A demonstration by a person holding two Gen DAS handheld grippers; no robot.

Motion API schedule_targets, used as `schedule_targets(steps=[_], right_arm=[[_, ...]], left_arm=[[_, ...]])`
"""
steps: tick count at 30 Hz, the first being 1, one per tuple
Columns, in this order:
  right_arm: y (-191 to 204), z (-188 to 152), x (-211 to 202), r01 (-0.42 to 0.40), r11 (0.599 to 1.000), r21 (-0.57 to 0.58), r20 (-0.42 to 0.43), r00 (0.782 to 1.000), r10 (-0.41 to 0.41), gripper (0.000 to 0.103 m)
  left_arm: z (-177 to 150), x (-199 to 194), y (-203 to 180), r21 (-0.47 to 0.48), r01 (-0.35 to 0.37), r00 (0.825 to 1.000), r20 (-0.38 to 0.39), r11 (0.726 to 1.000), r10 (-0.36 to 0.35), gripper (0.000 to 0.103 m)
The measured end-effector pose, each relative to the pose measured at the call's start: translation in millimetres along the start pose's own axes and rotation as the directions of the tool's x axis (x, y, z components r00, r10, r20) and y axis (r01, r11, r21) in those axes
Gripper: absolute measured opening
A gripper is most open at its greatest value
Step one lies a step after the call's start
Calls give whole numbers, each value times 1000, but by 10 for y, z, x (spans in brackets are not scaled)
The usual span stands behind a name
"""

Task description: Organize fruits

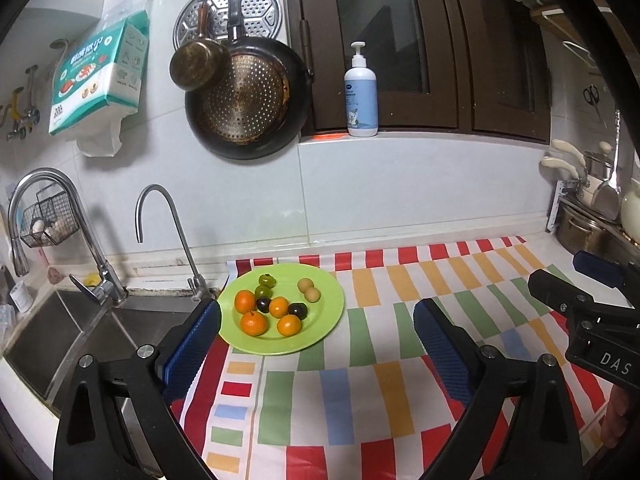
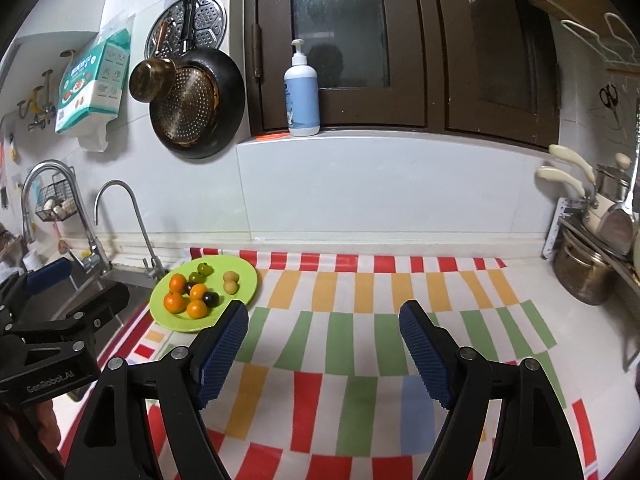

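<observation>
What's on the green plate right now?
Green plate holds four oranges, two dark plums, two green fruits and two tan ones. Anything beneath them is covered.

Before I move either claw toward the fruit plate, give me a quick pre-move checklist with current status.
1. Left claw open and empty: ok.
2. Right claw open and empty: ok.
3. All fruit on the green plate, none loose on the striped cloth: ok.
4. Fruit grouped by kind: not ok; the two dark plums sit among the oranges.
5. Plate fully supported: cannot tell; its left rim lies near the sink.
6. Cloth between claws and plate free of obstacles: ok.
</observation>
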State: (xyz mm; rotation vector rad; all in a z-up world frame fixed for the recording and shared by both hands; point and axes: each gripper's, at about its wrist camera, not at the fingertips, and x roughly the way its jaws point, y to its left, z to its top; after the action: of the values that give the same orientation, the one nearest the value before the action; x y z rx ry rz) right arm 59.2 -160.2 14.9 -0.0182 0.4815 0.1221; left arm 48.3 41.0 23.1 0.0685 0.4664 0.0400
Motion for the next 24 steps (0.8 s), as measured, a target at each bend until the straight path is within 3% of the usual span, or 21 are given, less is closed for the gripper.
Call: schedule_targets(steps=[24], right_arm=[[40,-93,-395,-6,1000,-5,24,1000,6,78]], left_arm=[[-66,-370,-11,-1,-3,1000,31,1000,3,103]])
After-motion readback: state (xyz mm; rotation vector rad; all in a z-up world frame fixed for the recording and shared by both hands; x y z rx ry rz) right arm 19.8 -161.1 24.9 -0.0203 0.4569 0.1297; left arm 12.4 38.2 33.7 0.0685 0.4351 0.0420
